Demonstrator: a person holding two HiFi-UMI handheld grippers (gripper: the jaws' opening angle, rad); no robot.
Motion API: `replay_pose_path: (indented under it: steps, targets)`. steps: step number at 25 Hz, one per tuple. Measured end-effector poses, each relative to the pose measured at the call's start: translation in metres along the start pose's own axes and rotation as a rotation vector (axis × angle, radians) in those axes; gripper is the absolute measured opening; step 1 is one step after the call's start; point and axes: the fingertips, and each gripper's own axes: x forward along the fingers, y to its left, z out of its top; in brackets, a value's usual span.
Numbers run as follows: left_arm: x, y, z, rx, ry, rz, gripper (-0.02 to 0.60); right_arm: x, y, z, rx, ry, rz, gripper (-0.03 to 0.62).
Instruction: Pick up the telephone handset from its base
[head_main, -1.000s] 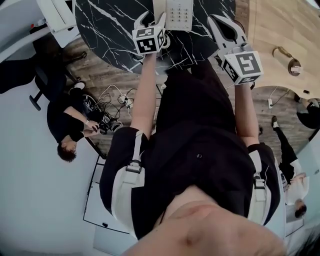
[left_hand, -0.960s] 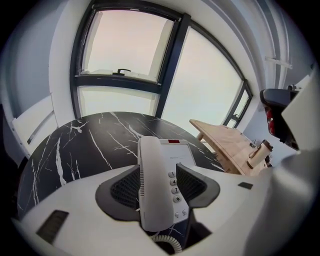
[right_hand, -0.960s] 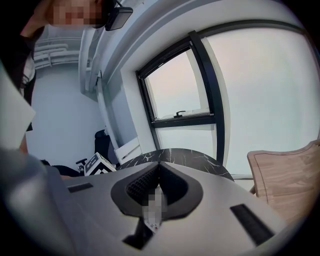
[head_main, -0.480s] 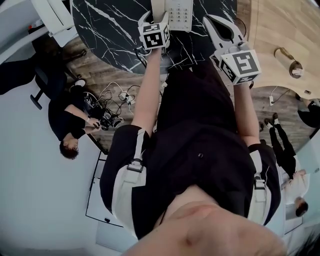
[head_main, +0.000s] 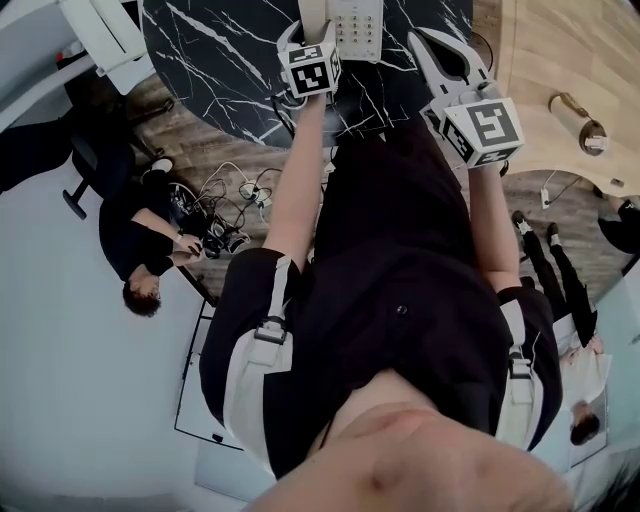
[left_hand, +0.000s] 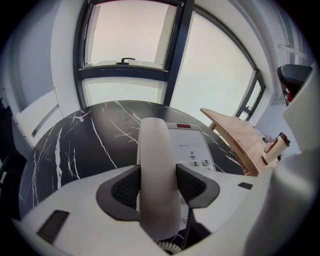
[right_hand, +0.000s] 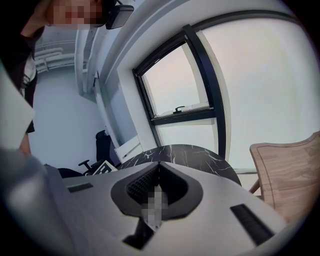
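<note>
The cream-white plastic telephone handset (left_hand: 156, 145) lies lengthwise between the jaws of the left gripper (left_hand: 158, 184), running away from it and still seated on its base. That is the change. A second ago, in the head view, this gripper hung short of the phone with nothing in it. It has since come down over the handset, and its jaws have just been closing. Its dark ribbed pads (left_hand: 126, 186) now lie against the handset's two long sides with no gap showing, so I judge the grip taken. The reach looks done and only the lift off the cradle remains.

Just under the gripper a bit of coiled cord (left_hand: 167, 246) shows. It will trail the handset, so a straight, unhurried lift looks wise. Beyond the right-hand pad sits the white telephone base with grey keys (left_hand: 192, 147), on the round black marble-patterned table (left_hand: 90, 135).

The right gripper (right_hand: 159, 172) has kept its place off to the side, jaws pressed together and empty.
</note>
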Motion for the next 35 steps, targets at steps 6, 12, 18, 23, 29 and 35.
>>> replay_pose_path:
  steps: [6,12,18,23,29,35]
  targets:
    - [0.001,0.0,0.0,0.0,0.011,0.045,0.231,-0.002,0.0,0.0,-0.003,-0.002,-0.001,0.031]
    - [-0.003,0.0,0.001,-0.007,0.018,0.038,0.228,-0.009,0.001,0.0,-0.002,-0.01,-0.01,0.03]
    - [-0.015,-0.001,0.007,-0.007,-0.002,0.01,0.227,-0.017,0.007,0.002,-0.003,-0.031,-0.029,0.03]
    - [-0.03,-0.004,0.008,0.008,-0.02,-0.018,0.227,-0.027,0.016,0.003,-0.008,-0.055,-0.048,0.03]
    - [-0.058,-0.008,0.01,0.008,-0.068,-0.064,0.227,-0.038,0.034,0.005,-0.018,-0.085,-0.073,0.029]
    - [-0.087,-0.009,0.018,0.025,-0.132,-0.106,0.225,-0.051,0.051,0.009,-0.031,-0.128,-0.11,0.031]
